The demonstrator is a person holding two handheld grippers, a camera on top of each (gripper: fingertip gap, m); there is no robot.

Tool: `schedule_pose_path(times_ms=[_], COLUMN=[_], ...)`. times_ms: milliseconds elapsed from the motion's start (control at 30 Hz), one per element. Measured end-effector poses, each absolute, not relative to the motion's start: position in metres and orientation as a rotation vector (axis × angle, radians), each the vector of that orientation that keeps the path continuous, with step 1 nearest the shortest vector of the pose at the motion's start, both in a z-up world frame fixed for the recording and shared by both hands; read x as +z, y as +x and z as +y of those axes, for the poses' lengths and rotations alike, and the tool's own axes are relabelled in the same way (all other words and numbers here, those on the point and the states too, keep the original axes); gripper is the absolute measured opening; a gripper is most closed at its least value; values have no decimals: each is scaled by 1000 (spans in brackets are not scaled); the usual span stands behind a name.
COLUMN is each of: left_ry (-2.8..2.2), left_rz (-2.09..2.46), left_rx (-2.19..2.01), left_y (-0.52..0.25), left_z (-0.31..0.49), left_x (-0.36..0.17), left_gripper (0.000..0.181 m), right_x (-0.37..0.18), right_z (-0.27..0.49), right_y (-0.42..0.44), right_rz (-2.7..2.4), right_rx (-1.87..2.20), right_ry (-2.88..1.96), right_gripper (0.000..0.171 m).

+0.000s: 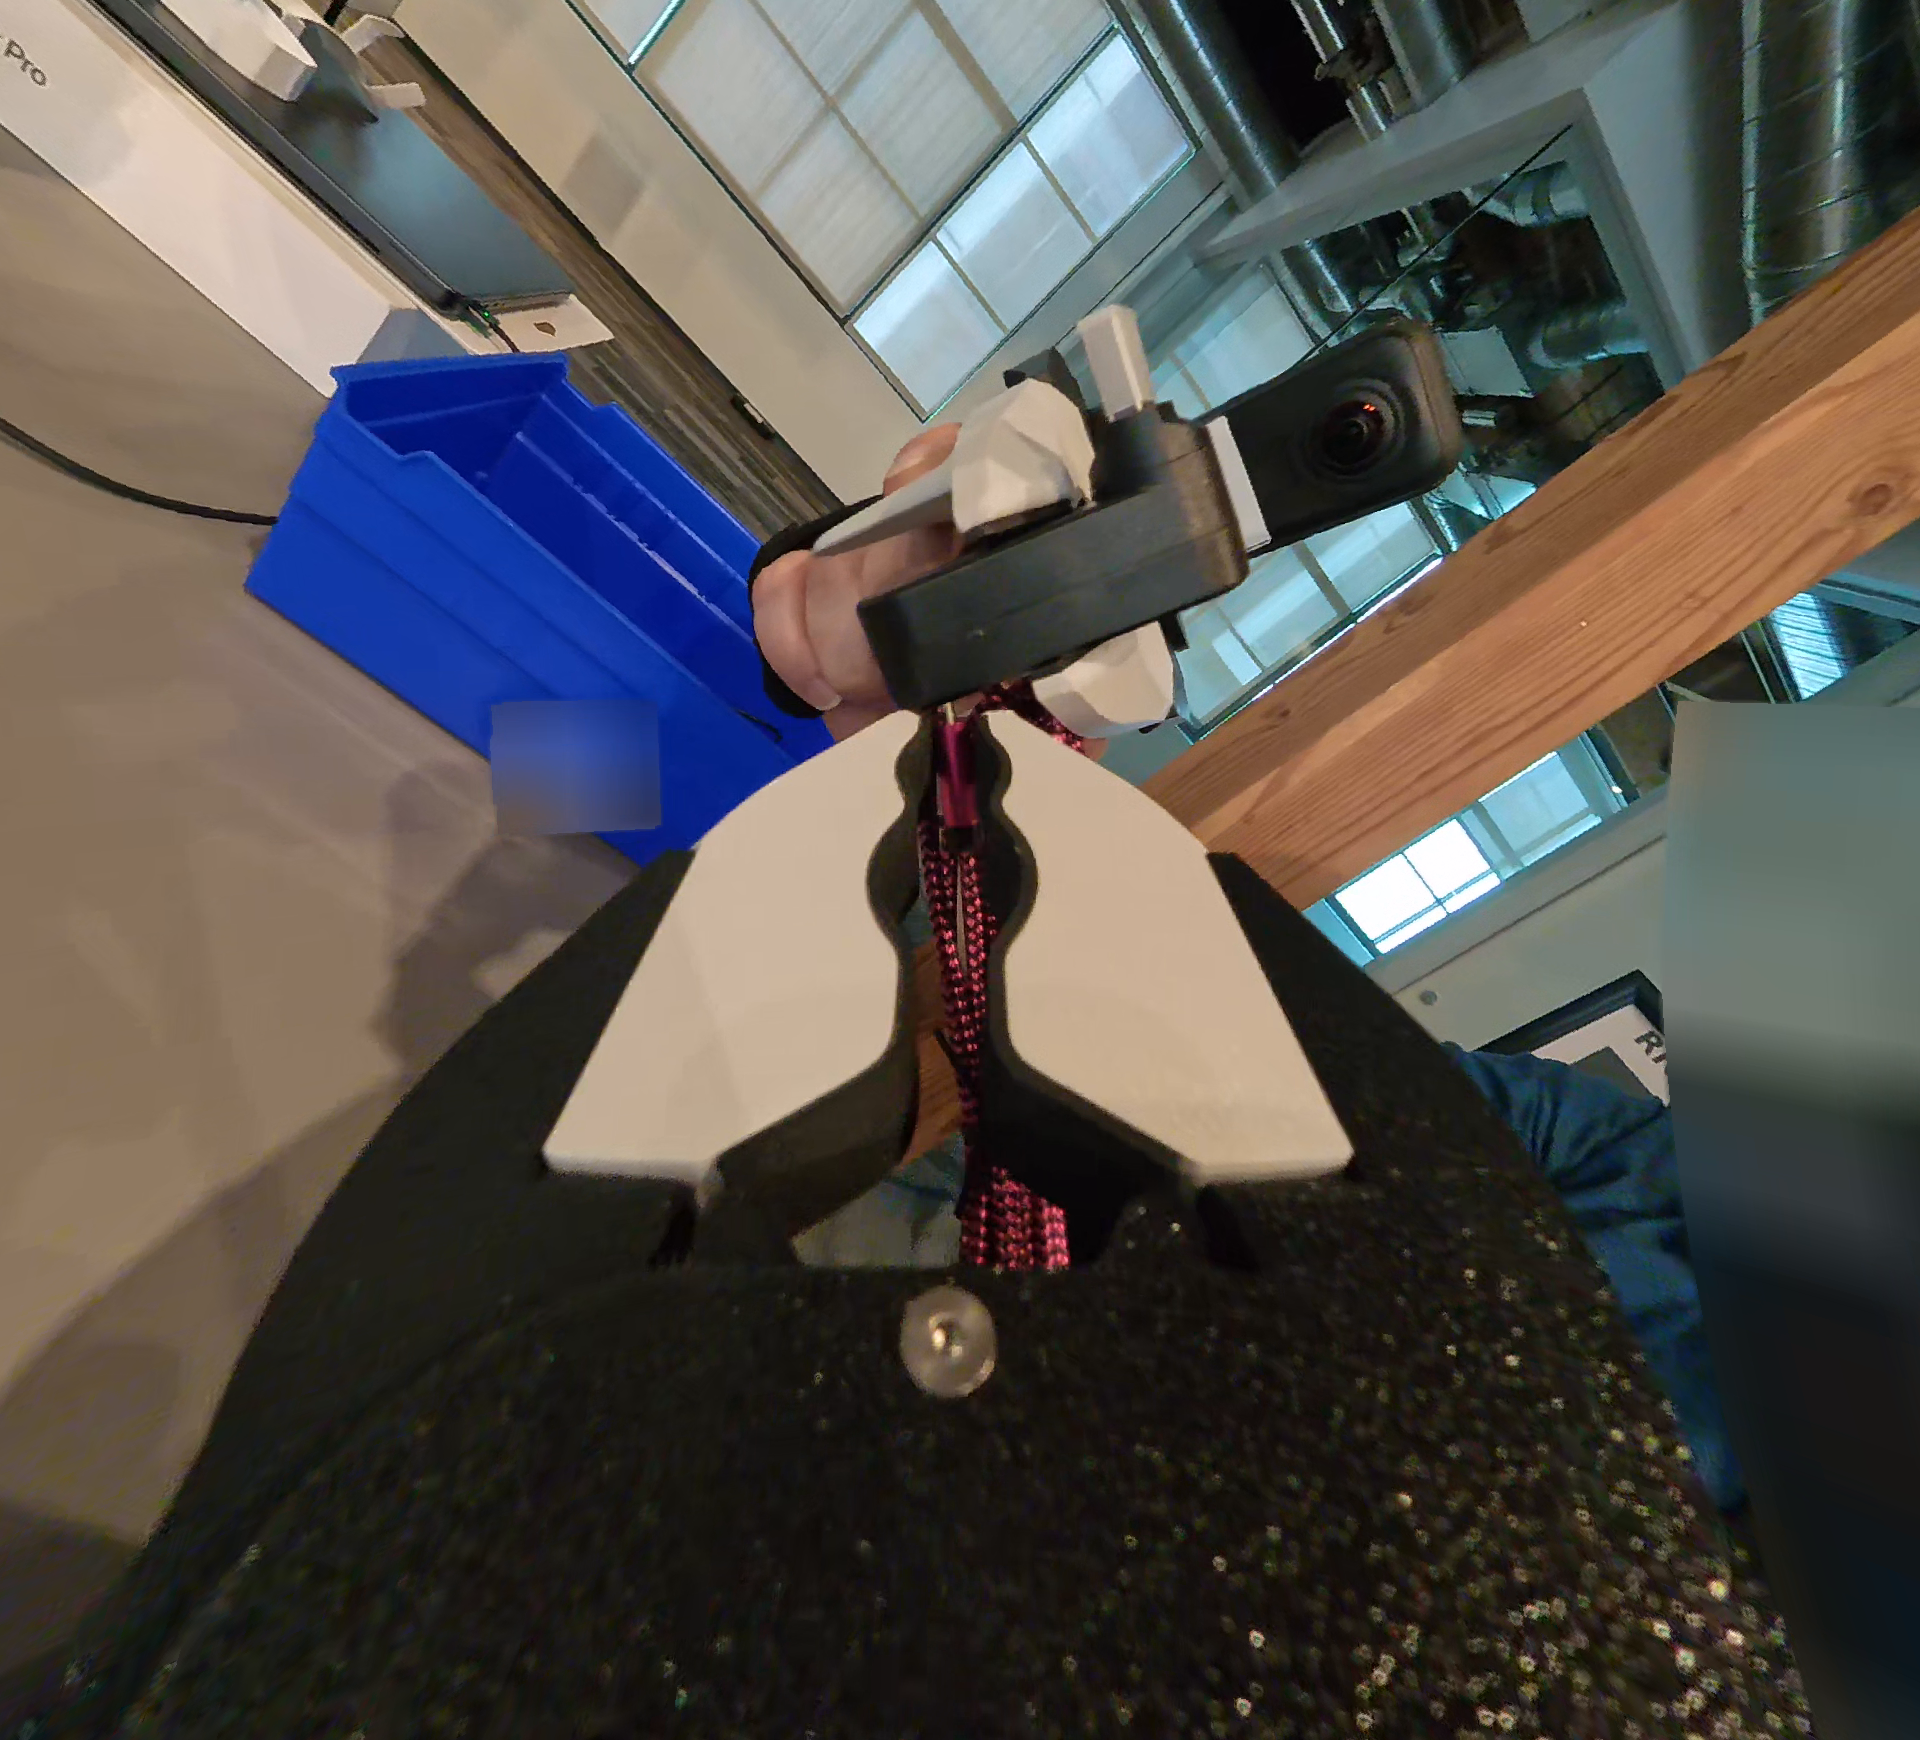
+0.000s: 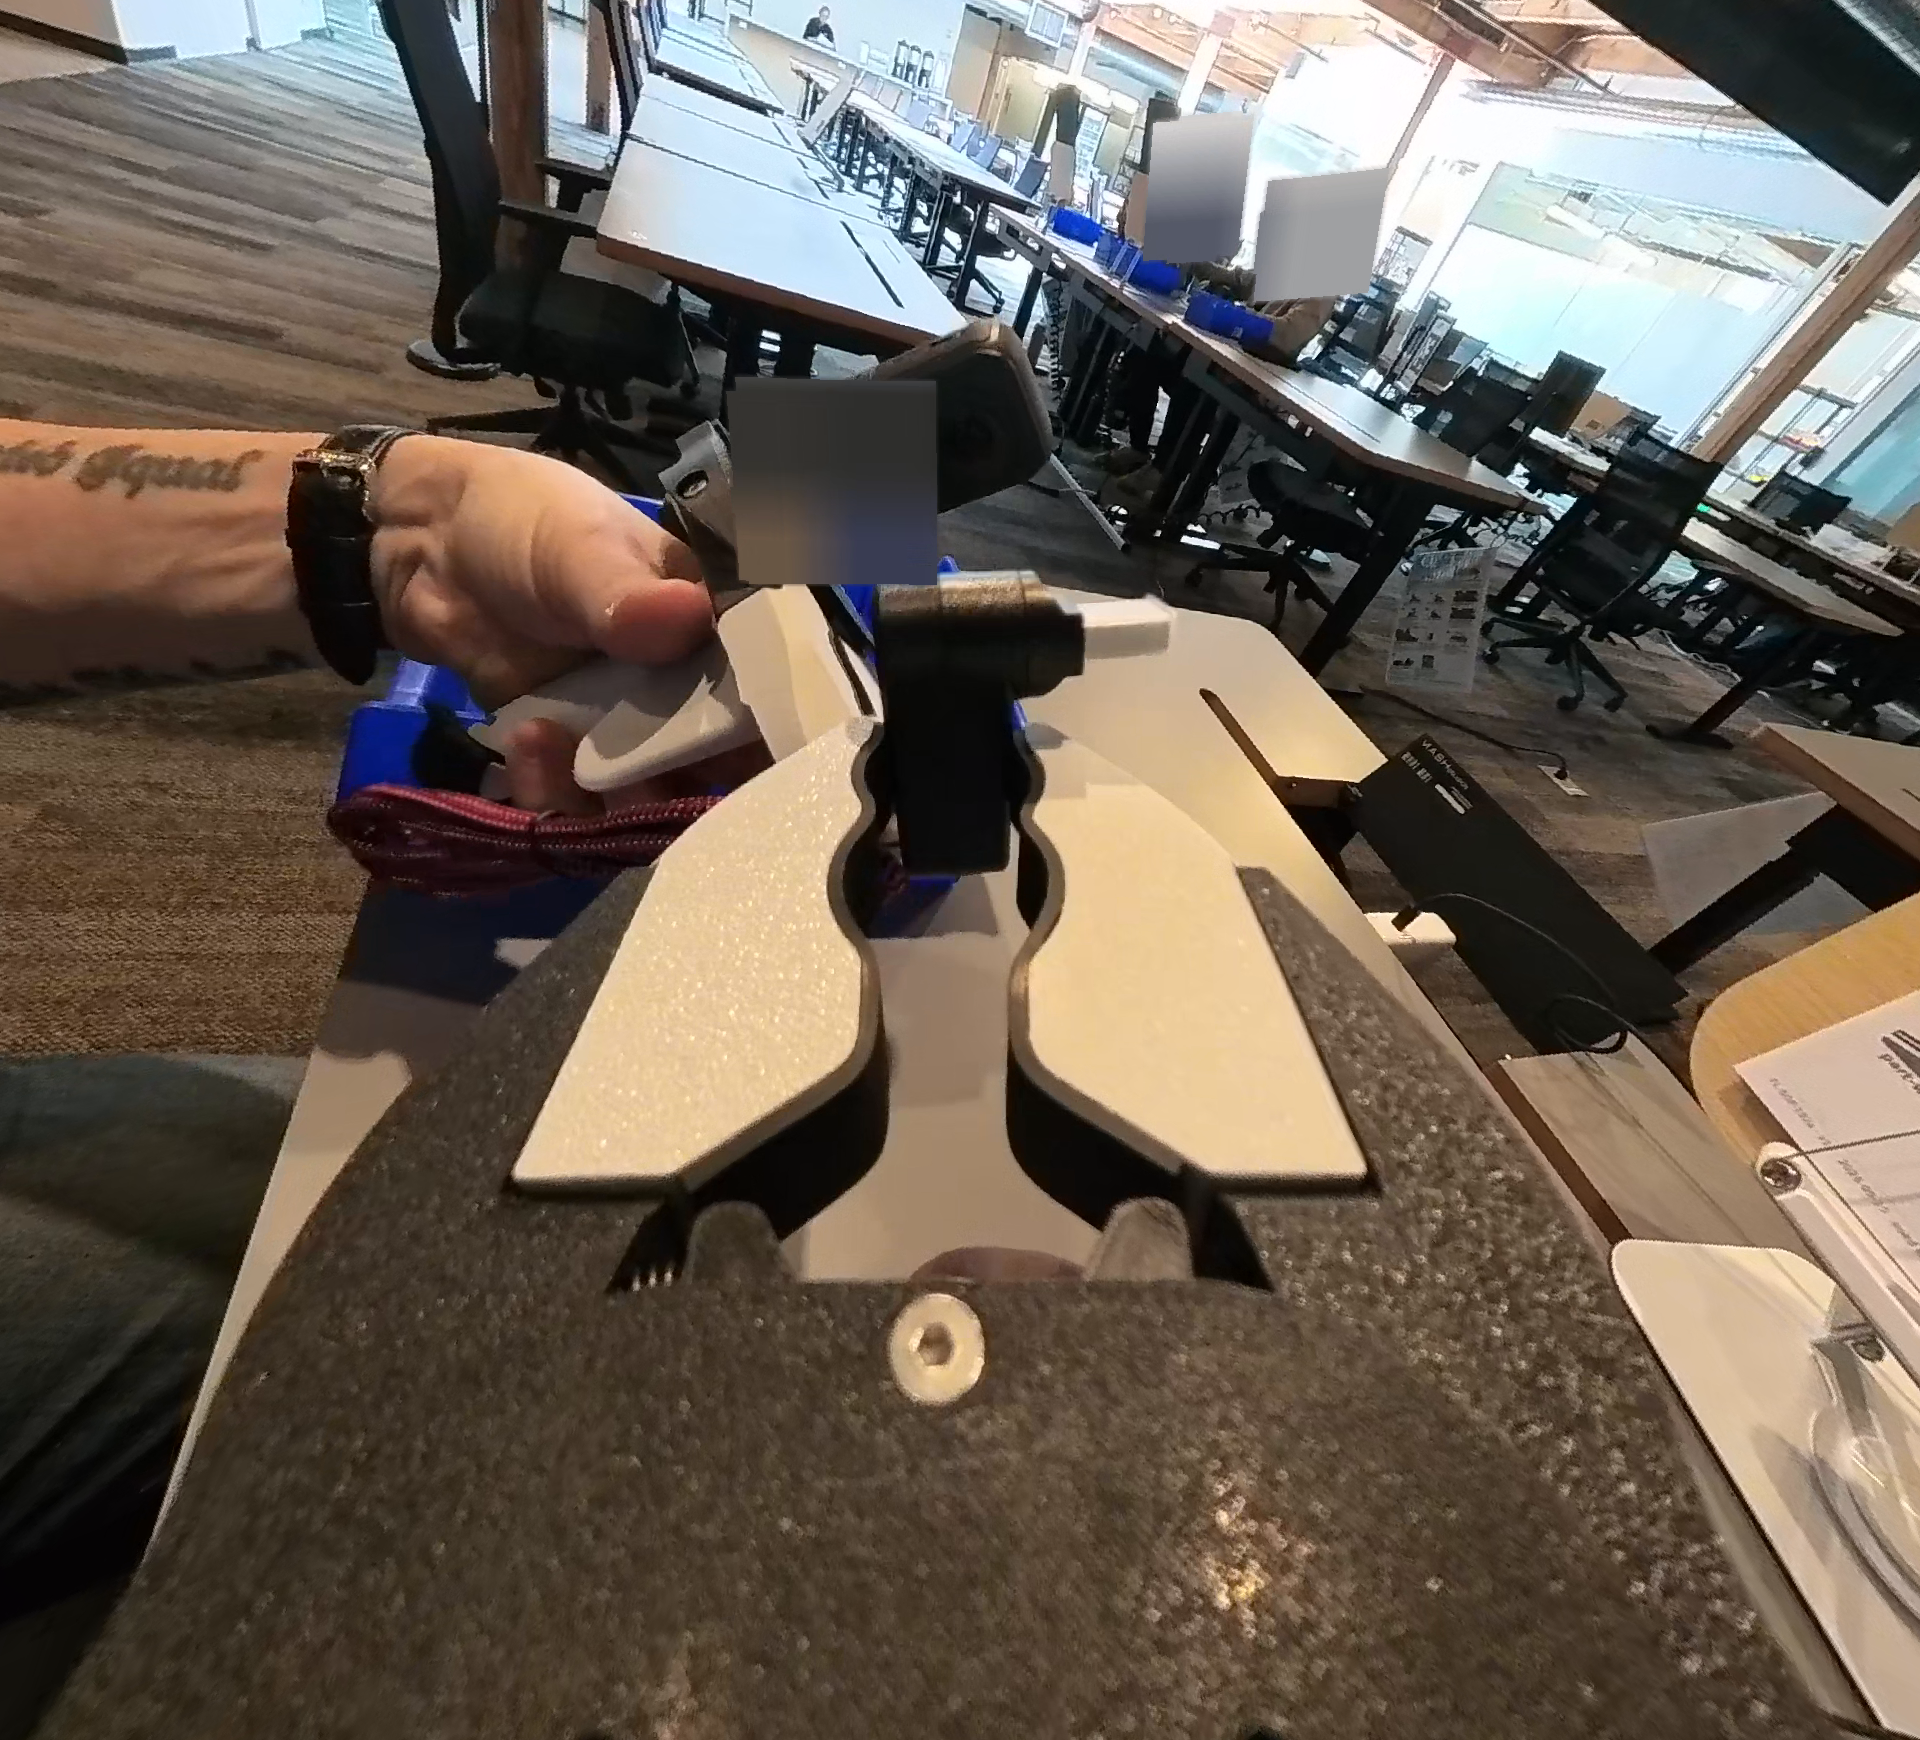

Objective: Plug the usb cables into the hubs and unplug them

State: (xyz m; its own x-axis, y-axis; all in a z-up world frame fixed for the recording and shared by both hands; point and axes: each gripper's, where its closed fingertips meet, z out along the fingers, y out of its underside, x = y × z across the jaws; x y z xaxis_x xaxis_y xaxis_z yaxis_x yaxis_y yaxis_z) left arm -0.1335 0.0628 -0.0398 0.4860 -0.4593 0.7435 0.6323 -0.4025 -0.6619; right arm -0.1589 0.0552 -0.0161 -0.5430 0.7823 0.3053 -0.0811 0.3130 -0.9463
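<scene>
Left wrist view: left gripper (image 1: 952,760) fingers pinch magenta-black braided cable (image 1: 961,942); right gripper (image 2: 943,755) narrow.

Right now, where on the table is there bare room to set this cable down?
Free: grey table between the blue bin and the left gripper; also the white stretch right of the bin, up to the black box. Crowded: the bin, holding coiled cable, and the papers.

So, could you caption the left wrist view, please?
Left gripper shut on magenta braided cable, facing right gripper.
</scene>
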Motion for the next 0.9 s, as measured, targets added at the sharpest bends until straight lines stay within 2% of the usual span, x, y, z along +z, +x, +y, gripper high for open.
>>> schedule_pose_path(times_ms=[900], left_ry=[-1616], left_rz=[-189], left_rx=[-1172], left_y=[-129], left_z=[67], left_x=[-60], left_gripper=[5], right_x=[-9], right_z=[87], right_y=[-161], right_rz=[-1679], right_rx=[1285], right_ry=[-694], right_gripper=[20])
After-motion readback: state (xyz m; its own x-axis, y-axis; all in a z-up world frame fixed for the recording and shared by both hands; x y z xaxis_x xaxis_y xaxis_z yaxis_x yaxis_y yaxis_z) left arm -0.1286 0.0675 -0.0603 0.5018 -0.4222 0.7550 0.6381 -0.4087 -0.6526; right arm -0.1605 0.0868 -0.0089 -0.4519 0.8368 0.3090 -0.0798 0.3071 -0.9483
